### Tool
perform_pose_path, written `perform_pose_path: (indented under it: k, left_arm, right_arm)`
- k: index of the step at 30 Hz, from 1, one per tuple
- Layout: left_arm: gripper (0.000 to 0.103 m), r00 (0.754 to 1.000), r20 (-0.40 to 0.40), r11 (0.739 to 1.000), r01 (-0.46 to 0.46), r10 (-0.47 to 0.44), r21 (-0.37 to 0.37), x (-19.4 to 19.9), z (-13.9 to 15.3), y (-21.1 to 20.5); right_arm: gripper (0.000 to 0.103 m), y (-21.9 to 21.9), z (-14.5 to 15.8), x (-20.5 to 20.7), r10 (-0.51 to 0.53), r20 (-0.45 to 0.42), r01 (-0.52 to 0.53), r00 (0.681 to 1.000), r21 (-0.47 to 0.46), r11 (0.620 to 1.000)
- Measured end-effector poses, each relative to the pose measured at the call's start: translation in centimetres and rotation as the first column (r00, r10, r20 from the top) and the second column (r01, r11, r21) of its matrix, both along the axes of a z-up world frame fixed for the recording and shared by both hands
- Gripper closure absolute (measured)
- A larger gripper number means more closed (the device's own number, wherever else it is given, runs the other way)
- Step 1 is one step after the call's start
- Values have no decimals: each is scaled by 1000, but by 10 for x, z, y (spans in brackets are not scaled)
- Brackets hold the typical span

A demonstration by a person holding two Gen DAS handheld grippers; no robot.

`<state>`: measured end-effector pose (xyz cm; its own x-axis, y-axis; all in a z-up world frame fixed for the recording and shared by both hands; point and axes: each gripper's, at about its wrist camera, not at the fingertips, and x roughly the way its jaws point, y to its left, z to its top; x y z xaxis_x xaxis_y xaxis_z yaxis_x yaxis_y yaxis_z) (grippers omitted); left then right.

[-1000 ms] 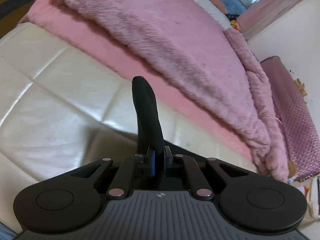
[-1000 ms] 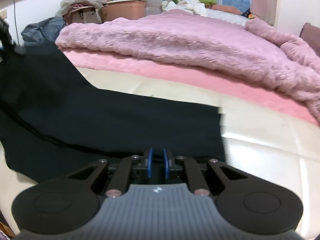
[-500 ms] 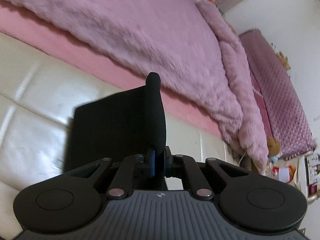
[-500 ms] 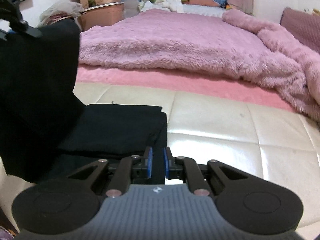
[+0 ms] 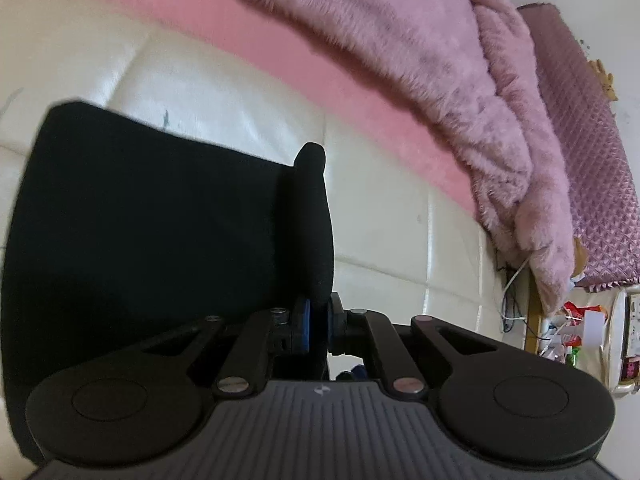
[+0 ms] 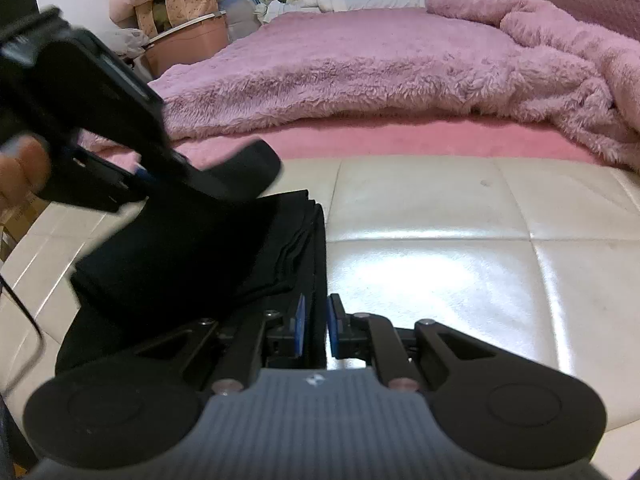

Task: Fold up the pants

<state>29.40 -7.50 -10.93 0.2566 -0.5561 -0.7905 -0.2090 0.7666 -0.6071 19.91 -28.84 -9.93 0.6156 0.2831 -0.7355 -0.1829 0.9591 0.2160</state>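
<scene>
Now left gripper (image 5: 316,320), clamping pants (image 5: 152,220), is laying its edge over the stack at lower left; right gripper (image 6: 316,320) is pinching too.

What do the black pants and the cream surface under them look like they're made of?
Pants: matte black cloth, probably soft knit; they drape and stack in thin layers without shine.
Cream surface: looks like glossy leather or vinyl padding, with stitched panel seams and bright glare.
</scene>
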Motion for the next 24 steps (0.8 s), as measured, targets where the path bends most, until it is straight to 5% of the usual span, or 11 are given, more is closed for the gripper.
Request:
perform_pose_path:
  k: [8, 13, 15, 18, 24]
  left_arm:
    - [79, 997, -10, 997, 71, -71, -24, 5, -13, -6]
    - [70, 994, 78, 997, 77, -76, -4, -4, 7, 12]
    - [65, 990, 125, 998, 69, -70, 9, -12, 17, 27]
    - [63, 980, 189, 996, 50, -62, 72, -27, 28, 50]
    - [63, 983, 185, 993, -29, 6, 119, -60, 22, 98]
  right_arm:
    - [95, 3, -5, 10, -3, -27, 3, 1000, -1, 1000]
    - [90, 2, 1, 8, -33, -15, 33, 999, 1, 999]
    - [88, -2, 4, 5, -48, -22, 49, 999, 39, 998]
    - [63, -6, 6, 0, -71, -41, 76, 997, 127, 989]
    - [65, -5, -4, 3, -96, -120, 123, 988, 246, 962]
